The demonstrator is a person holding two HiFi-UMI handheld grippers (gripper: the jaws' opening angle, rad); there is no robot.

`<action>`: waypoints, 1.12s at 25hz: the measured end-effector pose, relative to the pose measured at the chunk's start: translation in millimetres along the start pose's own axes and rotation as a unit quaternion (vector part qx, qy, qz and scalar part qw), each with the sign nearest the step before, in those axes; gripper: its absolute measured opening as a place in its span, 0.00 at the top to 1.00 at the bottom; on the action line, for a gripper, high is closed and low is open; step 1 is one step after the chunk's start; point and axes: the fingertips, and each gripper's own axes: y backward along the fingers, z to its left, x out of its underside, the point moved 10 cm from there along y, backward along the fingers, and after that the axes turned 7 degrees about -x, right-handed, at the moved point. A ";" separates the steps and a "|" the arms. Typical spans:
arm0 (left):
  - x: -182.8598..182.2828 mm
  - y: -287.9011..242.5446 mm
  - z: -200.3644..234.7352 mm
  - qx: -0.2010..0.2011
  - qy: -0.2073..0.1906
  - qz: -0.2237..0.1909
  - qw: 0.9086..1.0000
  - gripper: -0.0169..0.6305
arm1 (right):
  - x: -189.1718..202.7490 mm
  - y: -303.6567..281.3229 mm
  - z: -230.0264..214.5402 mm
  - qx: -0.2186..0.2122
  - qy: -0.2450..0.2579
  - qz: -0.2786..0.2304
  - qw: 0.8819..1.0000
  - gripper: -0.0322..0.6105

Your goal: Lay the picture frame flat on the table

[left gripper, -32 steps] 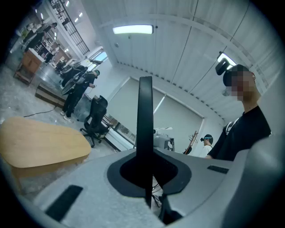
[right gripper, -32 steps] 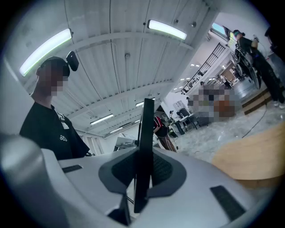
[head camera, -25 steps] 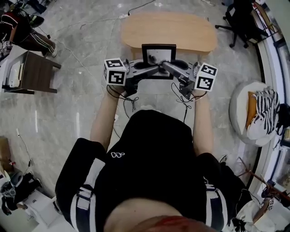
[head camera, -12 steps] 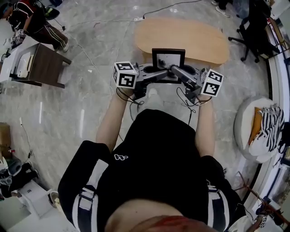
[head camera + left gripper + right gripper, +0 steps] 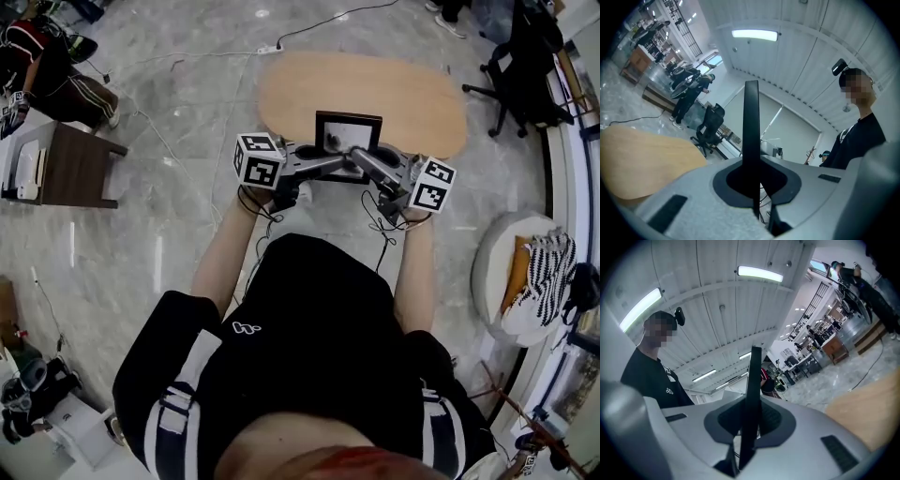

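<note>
A black picture frame [image 5: 349,139] with a pale picture is held up over the near edge of the oval wooden table [image 5: 394,86], its face turned toward me. The left gripper [image 5: 328,162] comes in from the left and is shut on the frame's lower part. From the right, the right gripper [image 5: 361,157] is shut on it too. In the left gripper view the frame [image 5: 751,140] shows edge-on as a thin dark bar pinched in the left gripper [image 5: 757,190]. The right gripper view shows the frame's edge [image 5: 752,394] likewise clamped in the right gripper [image 5: 747,430].
A dark wooden side table [image 5: 75,164] stands at the left, with a seated person [image 5: 47,70] behind it. An office chair [image 5: 520,61] is at the upper right. A white round stool with striped cloth [image 5: 525,281] sits at the right. Cables and a power strip [image 5: 272,47] lie on the floor.
Both grippers and the frame have shifted slightly forward, further over the table's near edge. The grip on the frame is unchanged.
</note>
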 end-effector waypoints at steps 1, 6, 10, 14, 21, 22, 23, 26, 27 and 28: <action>-9.4 1.2 15.0 0.000 0.008 0.003 1.000 0.95 | -5.3 -6.2 -14.7 0.003 -0.006 -0.006 1.000 0.88; -60.2 13.3 94.9 -0.003 0.026 0.024 0.999 0.95 | -33.3 -45.2 -94.2 0.012 -0.028 -0.013 0.999 0.88; -89.0 25.4 152.0 -0.009 0.042 0.033 0.999 0.95 | -48.9 -75.6 -148.5 0.026 -0.046 -0.011 0.999 0.88; -105.0 29.3 188.2 0.002 0.063 0.029 0.998 0.95 | -62.1 -91.1 -180.2 0.041 -0.064 0.000 0.997 0.88; -97.3 12.5 233.1 0.006 0.110 0.033 0.993 0.95 | -57.8 -83.2 -220.1 0.081 -0.120 0.013 0.989 0.88; -96.6 5.6 241.3 -0.001 0.119 0.038 0.992 0.95 | -57.6 -78.1 -229.6 0.088 -0.134 0.012 0.987 0.88; -95.4 -1.4 249.8 -0.008 0.131 0.041 0.991 0.95 | -56.6 -72.8 -239.6 0.095 -0.148 0.009 0.984 0.88; -83.4 -12.4 278.9 -0.029 0.173 0.033 0.984 0.93 | -47.7 -65.7 -271.4 0.112 -0.178 0.007 0.978 0.88; -76.1 -12.4 288.6 -0.034 0.185 0.027 0.982 0.93 | -41.8 -66.6 -281.6 0.116 -0.184 0.014 0.976 0.88; -66.6 -11.5 296.3 -0.038 0.197 0.024 0.979 0.93 | -33.2 -67.4 -289.4 0.118 -0.191 0.023 0.974 0.88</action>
